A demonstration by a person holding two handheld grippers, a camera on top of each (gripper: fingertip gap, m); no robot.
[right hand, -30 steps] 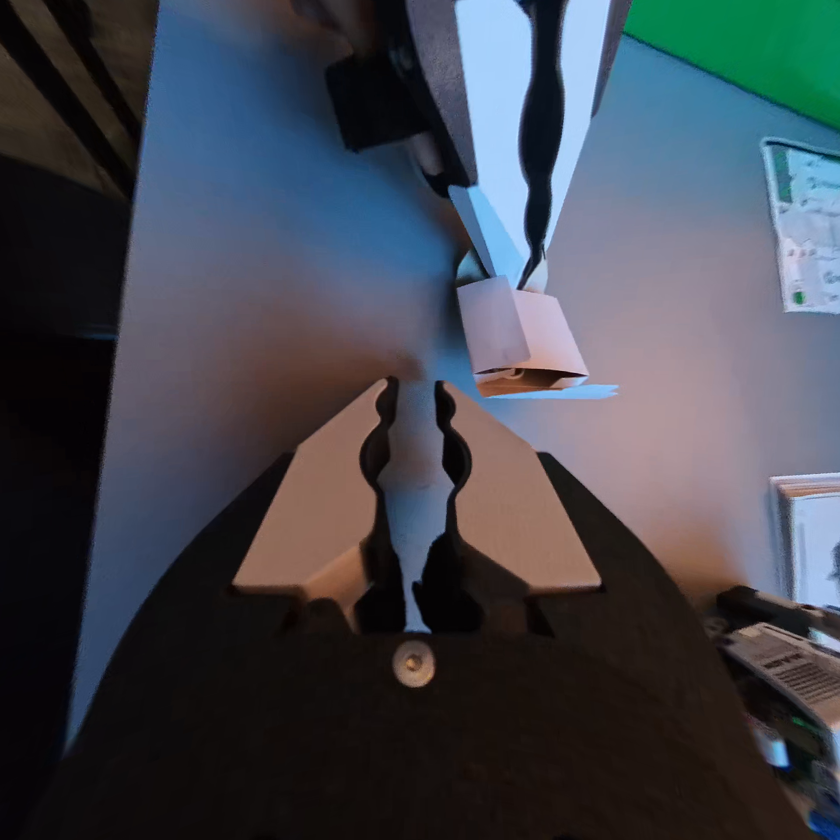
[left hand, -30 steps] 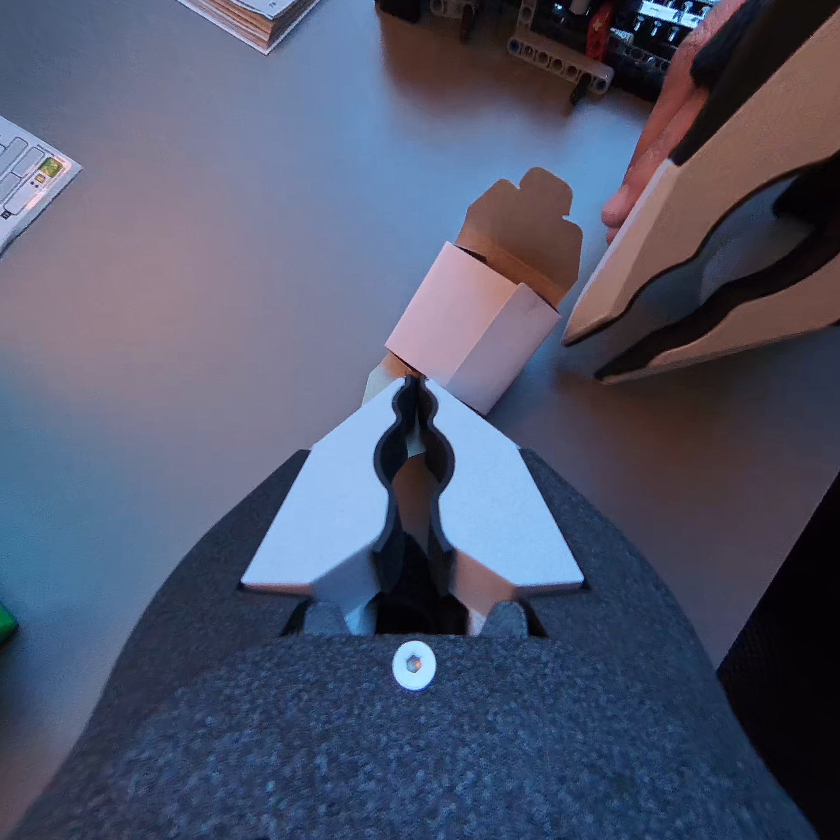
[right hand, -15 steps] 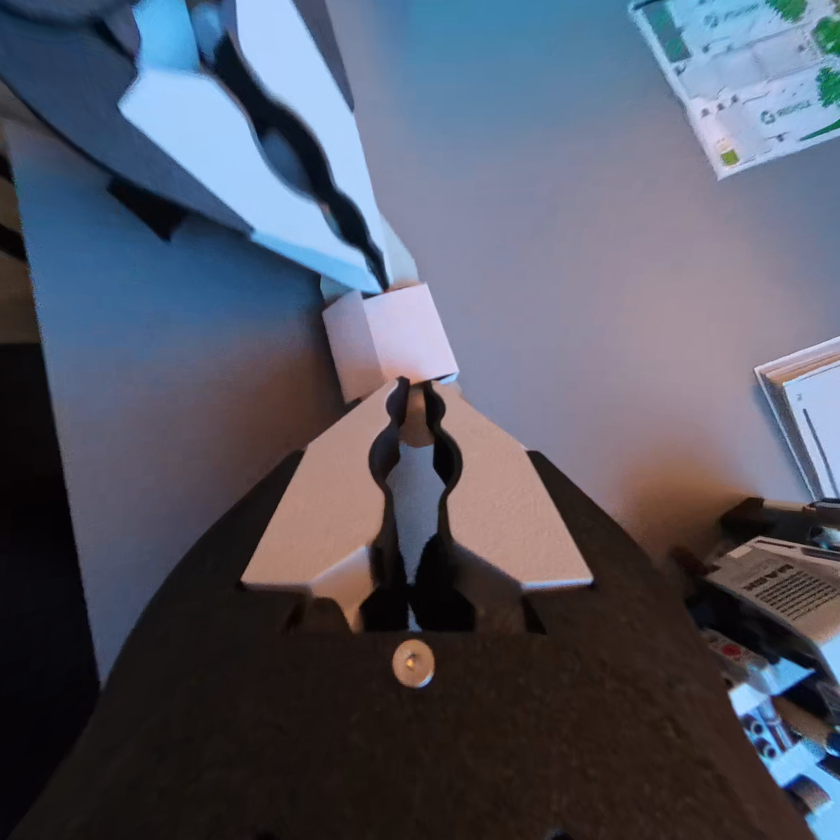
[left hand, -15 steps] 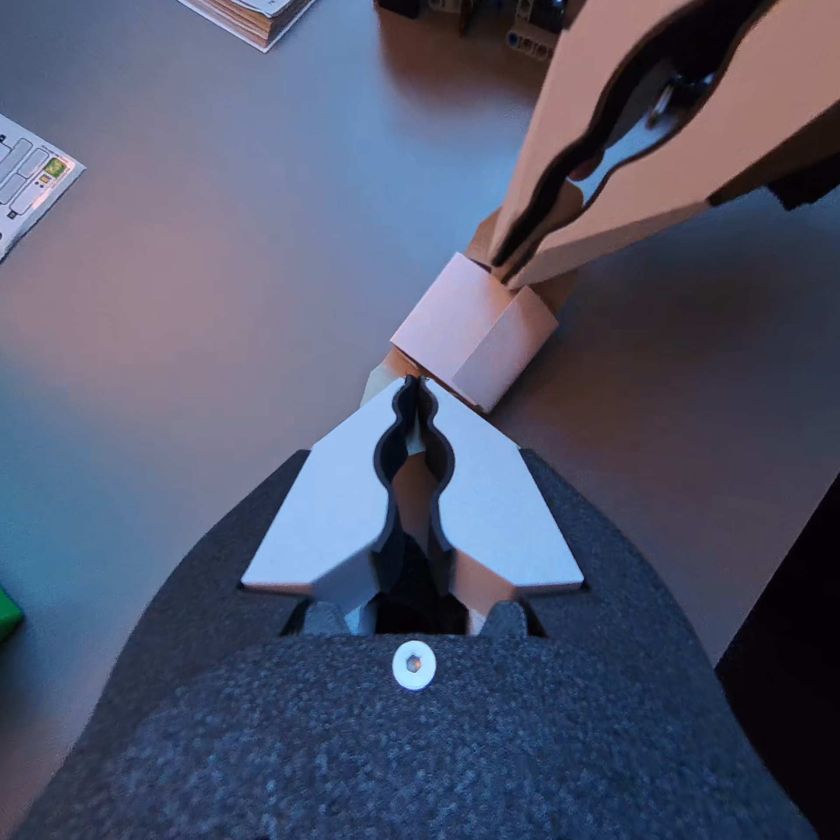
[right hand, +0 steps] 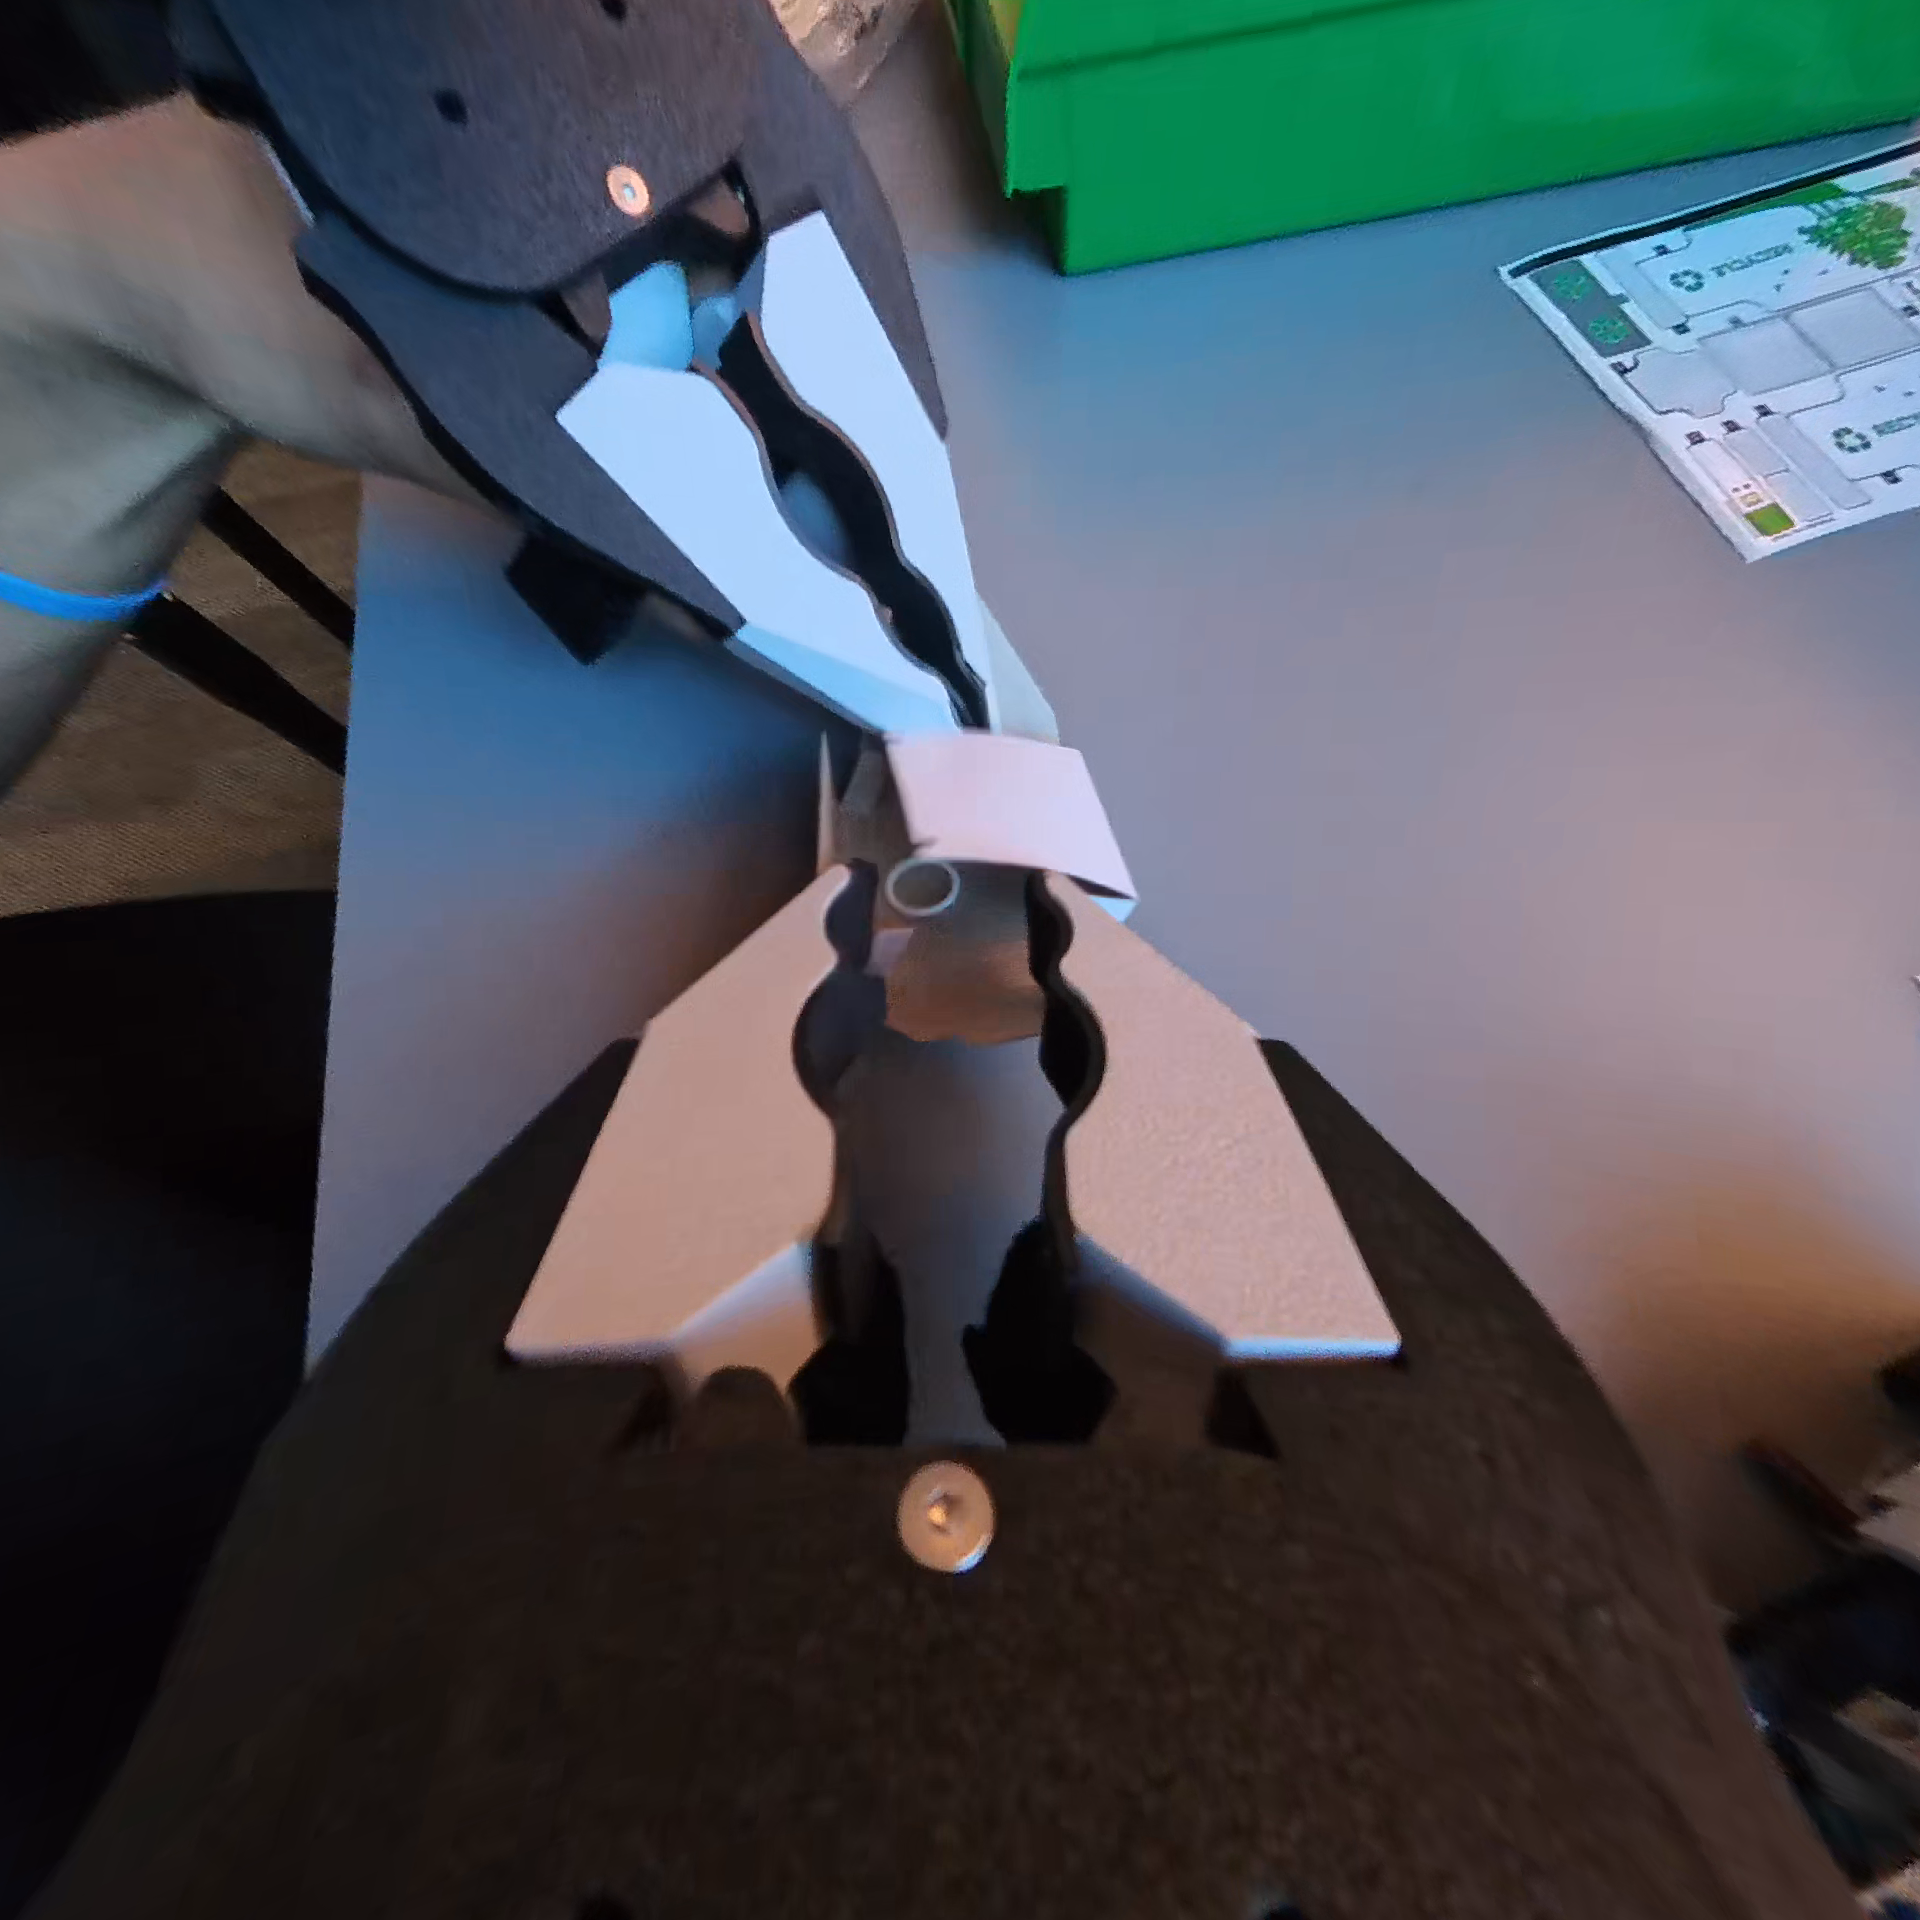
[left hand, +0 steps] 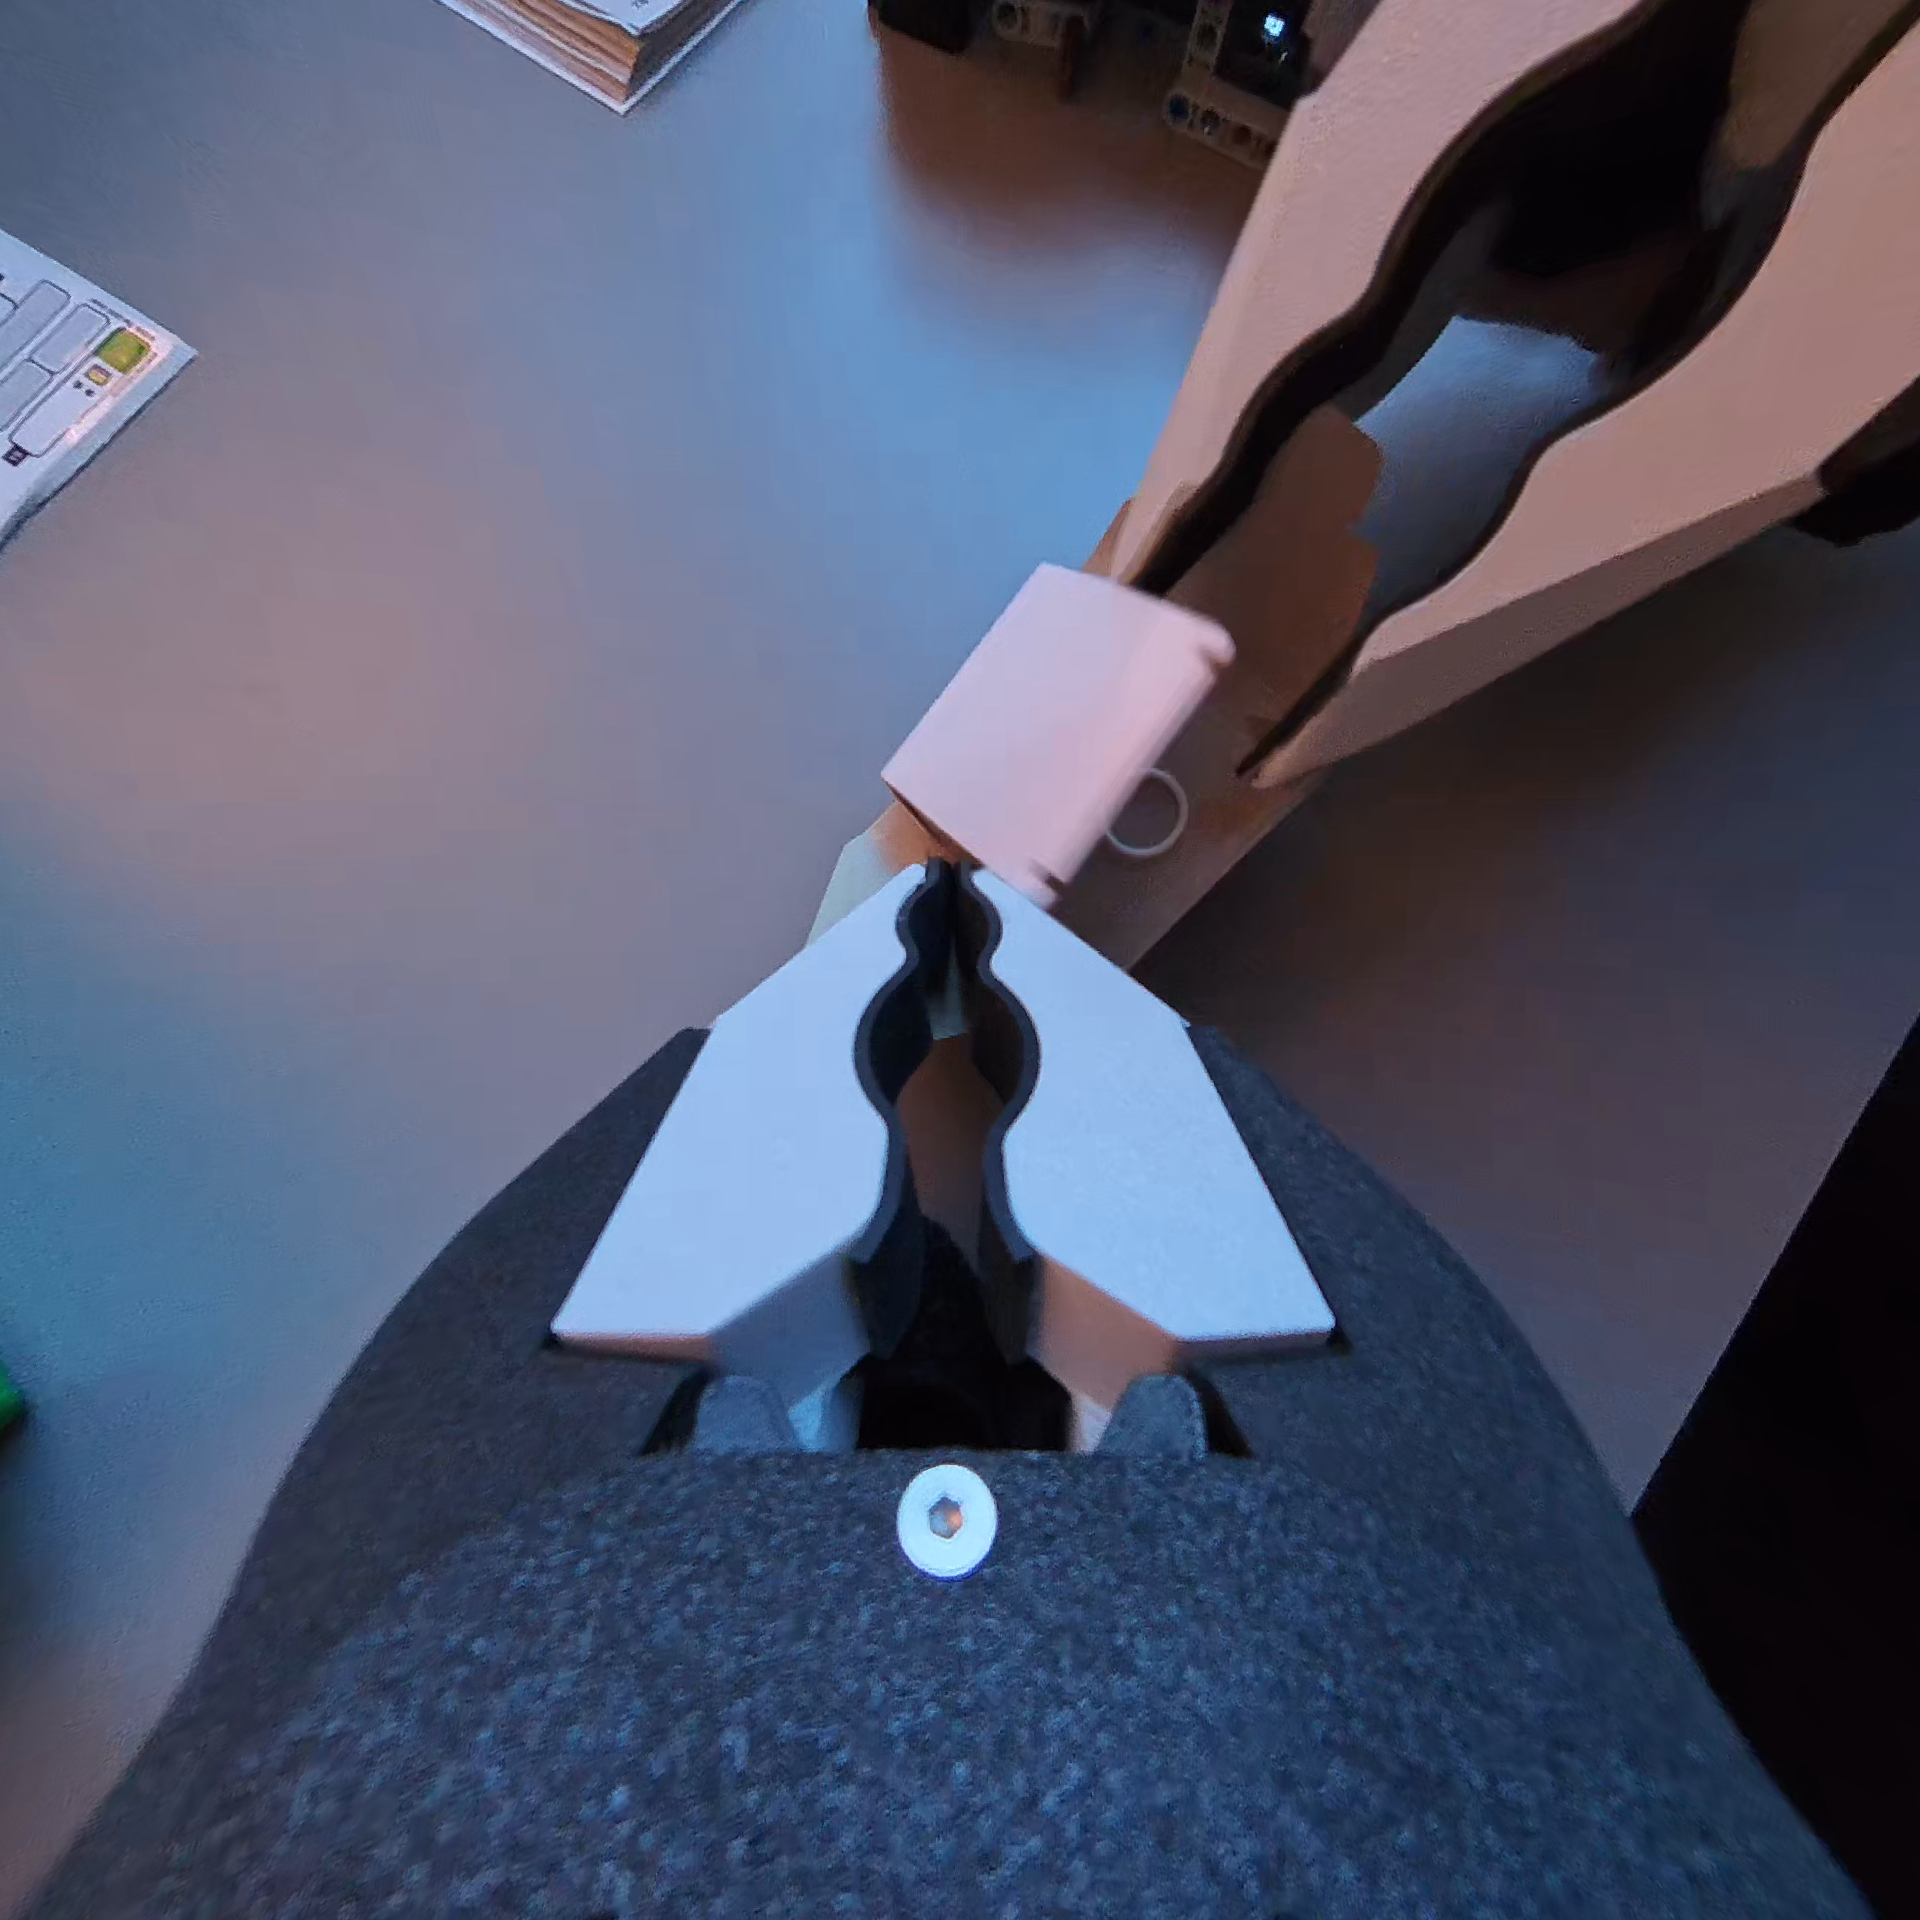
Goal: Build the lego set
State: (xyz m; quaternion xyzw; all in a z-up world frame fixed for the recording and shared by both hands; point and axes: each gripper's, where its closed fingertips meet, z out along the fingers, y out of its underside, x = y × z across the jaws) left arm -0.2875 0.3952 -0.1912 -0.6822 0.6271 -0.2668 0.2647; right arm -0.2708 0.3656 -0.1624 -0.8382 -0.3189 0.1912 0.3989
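The left gripper (left hand: 951,878) pinches the near flap of a small white box (left hand: 1049,717) above the grey table (left hand: 520,623). The right gripper (right hand: 940,904) is spread open around the box's far flap, where a small ring (right hand: 923,886) shows.

Box interior: the small white box (left hand: 1049,727) hides its contents; only a pale ring (left hand: 1146,814) shows at its mouth.
Lego parts (left hand: 1195,73): dark, cut off at the top edge.
Printed sheet (left hand: 62,364): cropped at the left.
Right fingers (right hand: 665,1143): motion-blurred.
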